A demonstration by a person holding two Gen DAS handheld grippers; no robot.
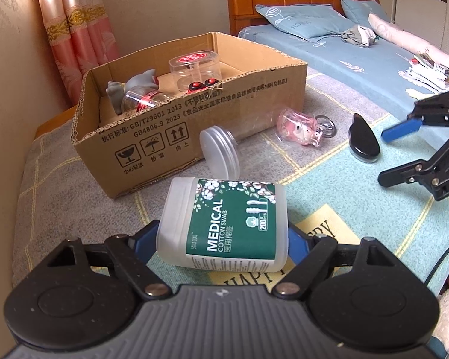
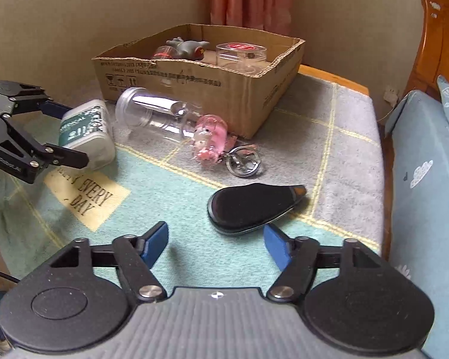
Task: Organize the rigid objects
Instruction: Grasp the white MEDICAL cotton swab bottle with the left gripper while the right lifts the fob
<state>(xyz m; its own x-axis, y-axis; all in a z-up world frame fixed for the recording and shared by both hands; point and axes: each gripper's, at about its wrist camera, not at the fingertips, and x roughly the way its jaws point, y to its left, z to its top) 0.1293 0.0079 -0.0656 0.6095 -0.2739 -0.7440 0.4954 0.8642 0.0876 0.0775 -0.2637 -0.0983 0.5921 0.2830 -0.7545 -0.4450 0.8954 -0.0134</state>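
My left gripper [image 1: 221, 239] is shut on a green-labelled cotton swab tub [image 1: 224, 224] lying on its side, near the front of a cardboard box [image 1: 152, 137]; the tub also shows in the right wrist view [image 2: 86, 131]. My right gripper [image 2: 215, 245] is open and empty, just short of a black teardrop-shaped case [image 2: 248, 206]. A clear plastic bottle [image 2: 158, 116] lies beside the box. A pink keychain figure [image 2: 211, 137] with metal rings lies next to it. The box holds a grey toy [image 1: 134, 85] and clear containers [image 1: 194, 65].
The objects lie on a checked blanket [image 2: 329, 149] over a low table. A bed [image 1: 359, 53] with blue bedding, pillows and papers stands to the right. A pink curtain [image 1: 74, 30] and a wall are behind the box.
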